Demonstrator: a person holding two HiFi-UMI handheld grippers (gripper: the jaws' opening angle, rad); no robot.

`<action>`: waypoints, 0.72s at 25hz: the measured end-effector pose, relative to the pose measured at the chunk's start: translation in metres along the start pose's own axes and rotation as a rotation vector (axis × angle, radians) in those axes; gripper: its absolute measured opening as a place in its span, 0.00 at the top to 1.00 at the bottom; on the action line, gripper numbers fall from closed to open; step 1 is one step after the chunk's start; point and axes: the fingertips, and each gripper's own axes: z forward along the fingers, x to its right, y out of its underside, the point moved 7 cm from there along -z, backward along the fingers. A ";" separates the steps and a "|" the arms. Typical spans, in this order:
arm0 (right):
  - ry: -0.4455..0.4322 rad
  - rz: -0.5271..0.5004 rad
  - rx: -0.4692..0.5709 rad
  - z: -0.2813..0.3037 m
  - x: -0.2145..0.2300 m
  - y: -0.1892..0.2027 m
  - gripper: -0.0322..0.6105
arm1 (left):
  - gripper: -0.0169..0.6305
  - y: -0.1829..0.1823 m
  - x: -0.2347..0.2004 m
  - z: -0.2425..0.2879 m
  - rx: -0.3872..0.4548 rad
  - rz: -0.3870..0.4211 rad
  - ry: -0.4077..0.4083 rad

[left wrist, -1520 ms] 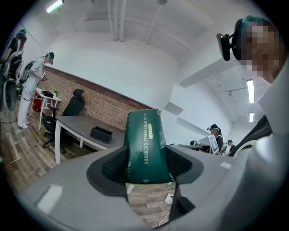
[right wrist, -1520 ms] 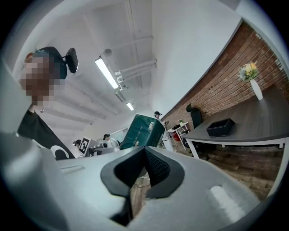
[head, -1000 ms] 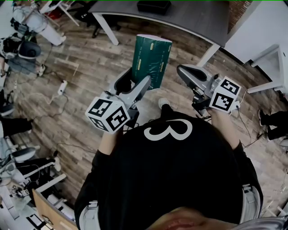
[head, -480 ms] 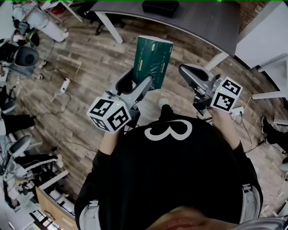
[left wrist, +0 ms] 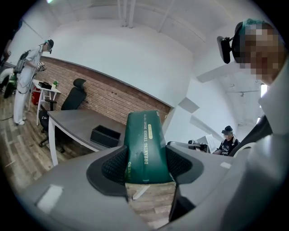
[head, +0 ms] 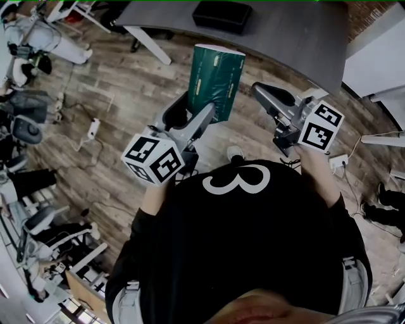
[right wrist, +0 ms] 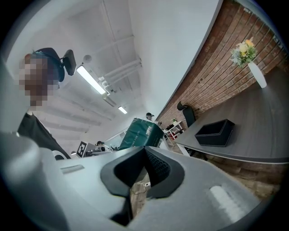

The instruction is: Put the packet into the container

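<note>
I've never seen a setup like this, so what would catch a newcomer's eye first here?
The dark green packet stands out most, clamped between the jaws of the left gripper over the wood floor. Next come the black-and-white marker cubes on both grippers; the right gripper is shut and empty. Ahead, a black container sits on the grey table.

On the green packet (left wrist: 143, 149) you can read "DREAMING TENDER" in pale letters running along its face, with "HIMENO" along its left edge and the remaining print too small to make out, and your black top (head: 253, 253) bears a large white "3".
</note>
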 end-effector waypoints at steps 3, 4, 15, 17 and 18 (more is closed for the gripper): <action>0.004 0.013 0.007 0.003 0.018 -0.013 0.95 | 0.53 -0.011 -0.007 0.021 -0.015 0.004 0.011; 0.007 0.011 0.007 0.004 0.019 -0.016 0.95 | 0.53 -0.014 -0.007 0.024 -0.016 0.006 0.016; -0.004 -0.030 0.043 0.022 0.091 -0.062 0.95 | 0.53 -0.046 -0.045 0.104 -0.004 0.040 0.034; 0.008 -0.030 0.052 0.022 0.093 -0.065 0.95 | 0.53 -0.051 -0.045 0.108 -0.013 0.056 0.046; 0.016 -0.031 0.056 0.022 0.094 -0.066 0.95 | 0.53 -0.053 -0.046 0.110 -0.020 0.065 0.051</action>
